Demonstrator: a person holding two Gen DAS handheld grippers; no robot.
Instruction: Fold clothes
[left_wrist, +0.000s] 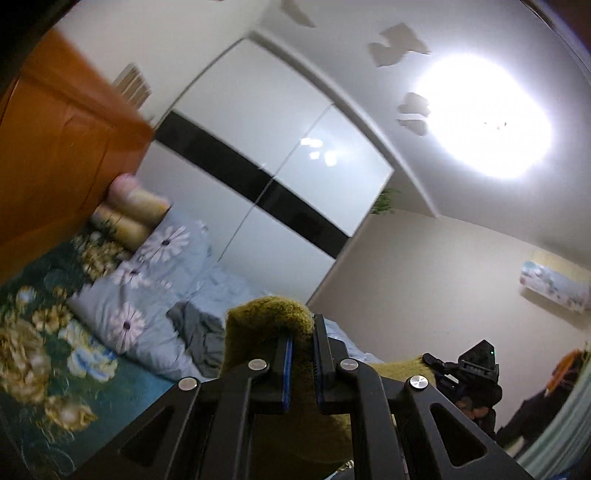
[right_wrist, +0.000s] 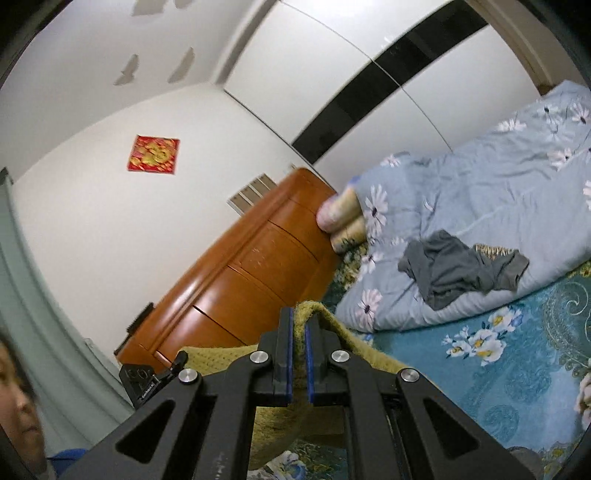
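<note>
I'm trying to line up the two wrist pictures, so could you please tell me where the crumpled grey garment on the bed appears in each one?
Left wrist view: the grey garment lies lower centre-left on the pale blue floral quilt, just left of the olive-green garment.
Right wrist view: it lies right of centre on the same quilt.
Shared landmark: the orange wooden headboard.

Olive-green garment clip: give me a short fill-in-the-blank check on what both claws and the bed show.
1. Both the left claw and the right claw are shut on the ____-green garment.
2. A crumpled ____ garment lies on the floral duvet.
3. The headboard behind the pillows is made of ____.

Missing words: olive; grey; wood
</note>
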